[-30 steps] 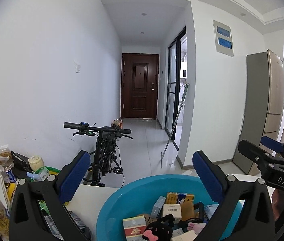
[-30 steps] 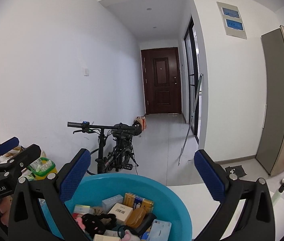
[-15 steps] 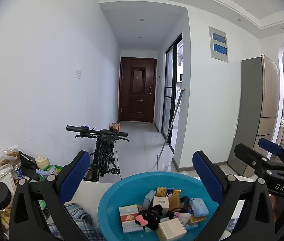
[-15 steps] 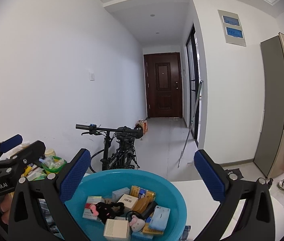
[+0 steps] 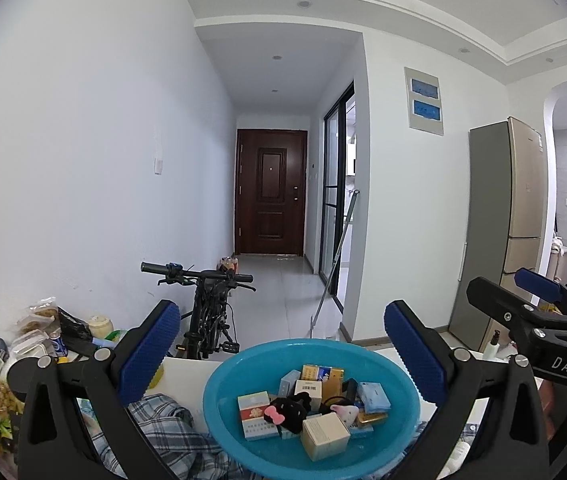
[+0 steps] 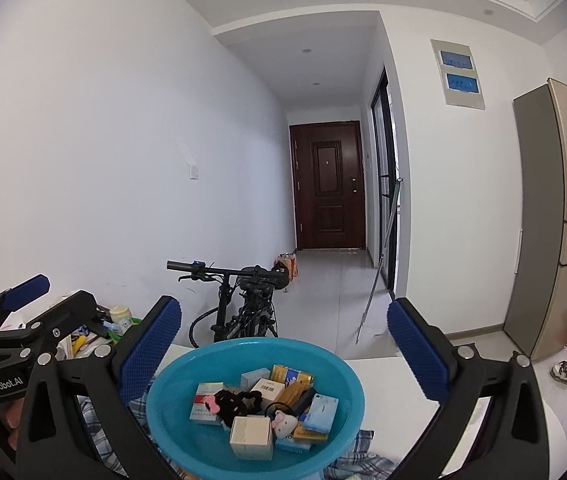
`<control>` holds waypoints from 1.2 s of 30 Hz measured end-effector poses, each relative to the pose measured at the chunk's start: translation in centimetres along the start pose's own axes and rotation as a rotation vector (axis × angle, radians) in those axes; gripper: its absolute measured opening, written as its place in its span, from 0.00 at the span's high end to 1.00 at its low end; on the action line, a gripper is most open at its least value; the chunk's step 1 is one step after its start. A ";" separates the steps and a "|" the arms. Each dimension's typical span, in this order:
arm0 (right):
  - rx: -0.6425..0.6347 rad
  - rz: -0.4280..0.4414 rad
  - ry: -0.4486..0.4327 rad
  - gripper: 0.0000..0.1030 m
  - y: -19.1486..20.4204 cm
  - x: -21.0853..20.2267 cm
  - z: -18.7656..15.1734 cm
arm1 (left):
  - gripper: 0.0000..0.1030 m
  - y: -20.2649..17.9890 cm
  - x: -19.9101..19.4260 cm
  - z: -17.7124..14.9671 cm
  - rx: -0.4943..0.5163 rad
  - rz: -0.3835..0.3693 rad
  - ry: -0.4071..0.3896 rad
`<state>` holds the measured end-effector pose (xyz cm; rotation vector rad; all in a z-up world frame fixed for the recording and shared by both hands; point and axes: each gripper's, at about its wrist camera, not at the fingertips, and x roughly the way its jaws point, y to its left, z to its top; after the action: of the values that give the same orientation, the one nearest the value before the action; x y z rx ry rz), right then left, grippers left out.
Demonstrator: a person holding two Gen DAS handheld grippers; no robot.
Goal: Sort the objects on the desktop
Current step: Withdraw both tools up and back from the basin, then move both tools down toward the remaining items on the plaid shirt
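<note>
A blue plastic basin (image 5: pixel 403 384) stands on a white table and holds several small boxes, a beige box (image 5: pixel 324 436), a black plush toy with a pink bow (image 5: pixel 289 408) and a pink-white figure. It also shows in the right wrist view (image 6: pixel 347 376). My left gripper (image 5: pixel 283 348) is open and empty above the basin's near side. My right gripper (image 6: pixel 283 344) is open and empty, also above the basin. Each gripper shows at the edge of the other's view.
A plaid cloth (image 5: pixel 163 420) lies under the basin. Snack bags and jars (image 5: pixel 35 344) crowd the table's left end. A black bicycle (image 5: pixel 207 312) leans on the wall beyond the table. A fridge (image 5: pixel 503 232) stands at the right.
Both views have tilted down and risen, so more of the basin and its contents shows. Both grippers stay open.
</note>
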<state>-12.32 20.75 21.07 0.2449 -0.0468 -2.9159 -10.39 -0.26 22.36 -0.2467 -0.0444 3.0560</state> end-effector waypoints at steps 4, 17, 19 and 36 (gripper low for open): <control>0.003 0.006 -0.009 0.00 0.3 -2.0 0.2 | 0.00 -0.2 -2.4 0.0 -0.004 -0.002 -0.017; -0.029 0.002 -0.039 0.00 1.8 -6.4 0.2 | 0.00 -0.1 -7.5 -0.2 -0.003 -0.005 -0.028; -0.026 0.005 -0.040 0.00 1.8 -6.6 0.1 | 0.00 -0.1 -7.6 -0.2 0.000 -0.002 -0.027; -0.059 -0.014 -0.044 0.00 2.5 -8.3 -4.7 | 0.00 0.1 -8.6 -5.5 -0.015 -0.030 0.017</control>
<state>-3.00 20.00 17.92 0.1715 0.0345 -2.9315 -1.01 -0.88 18.30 -0.2701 -0.0700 3.0244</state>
